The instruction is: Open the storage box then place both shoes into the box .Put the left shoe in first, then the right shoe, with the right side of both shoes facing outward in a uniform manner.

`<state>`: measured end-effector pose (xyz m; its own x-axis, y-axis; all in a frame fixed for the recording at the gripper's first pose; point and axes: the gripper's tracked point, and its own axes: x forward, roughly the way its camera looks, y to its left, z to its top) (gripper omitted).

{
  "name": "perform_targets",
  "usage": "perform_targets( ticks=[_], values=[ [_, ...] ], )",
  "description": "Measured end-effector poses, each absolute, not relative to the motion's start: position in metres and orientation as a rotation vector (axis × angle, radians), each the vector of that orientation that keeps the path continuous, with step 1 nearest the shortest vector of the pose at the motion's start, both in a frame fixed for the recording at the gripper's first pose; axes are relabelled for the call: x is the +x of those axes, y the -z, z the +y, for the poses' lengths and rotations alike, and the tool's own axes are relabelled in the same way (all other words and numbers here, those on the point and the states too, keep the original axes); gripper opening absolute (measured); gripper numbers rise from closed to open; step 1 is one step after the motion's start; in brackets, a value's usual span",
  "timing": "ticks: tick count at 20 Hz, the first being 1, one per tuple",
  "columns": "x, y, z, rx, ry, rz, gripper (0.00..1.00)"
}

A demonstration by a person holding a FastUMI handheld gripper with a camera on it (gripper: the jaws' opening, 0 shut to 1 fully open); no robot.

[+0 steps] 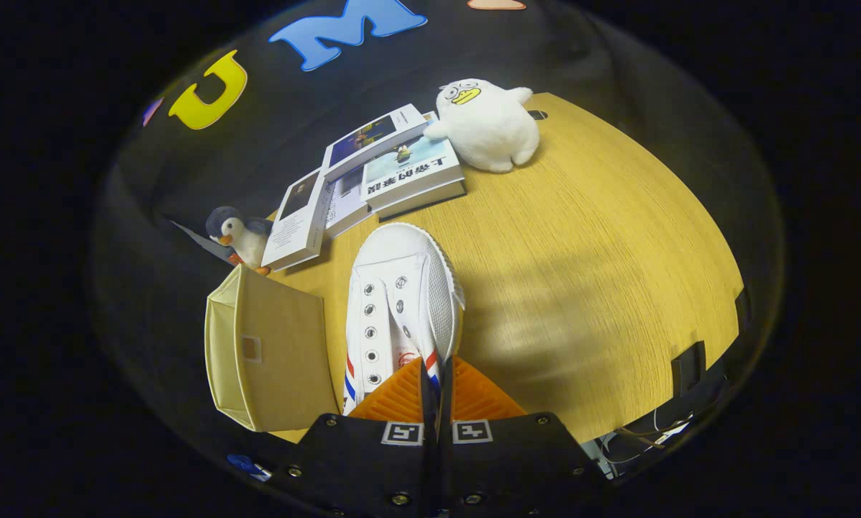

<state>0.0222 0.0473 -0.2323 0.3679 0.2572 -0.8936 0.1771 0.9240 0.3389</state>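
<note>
Wood-grain tabletop [581, 288] carries everything here. Your beige storage box [272, 352] sits at its left edge, the white shoe [401, 295] just beside it, toe toward the stacked books [372, 173] at the far edge. Your gripper [436, 381] has its orange fingers [394, 399] clenched on the shoe's heel collar. A white plush duck [489, 124] touches the books; a plush penguin [237, 237] stands behind the box.

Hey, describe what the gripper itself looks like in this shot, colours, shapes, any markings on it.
The gripper has two orange fingers with a ribbed, grooved surface, each roughly triangular and tapering forward. They are mounted on black blocky bodies fastened with small silver screws. Each body carries a square black-and-white fiducial marker near the finger base. No cables or sleeves can be seen on it.
</note>
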Motion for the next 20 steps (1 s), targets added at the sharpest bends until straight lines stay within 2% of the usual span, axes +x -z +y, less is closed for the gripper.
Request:
perform_targets(
  ticks=[13, 20],
  values=[
    [0.053, 0.172, 0.166, 0.385, -0.227, 1.146, 0.01],
    [0.057, 0.172, 0.238, 0.368, -0.3, 1.165, 0.01]
  ],
)
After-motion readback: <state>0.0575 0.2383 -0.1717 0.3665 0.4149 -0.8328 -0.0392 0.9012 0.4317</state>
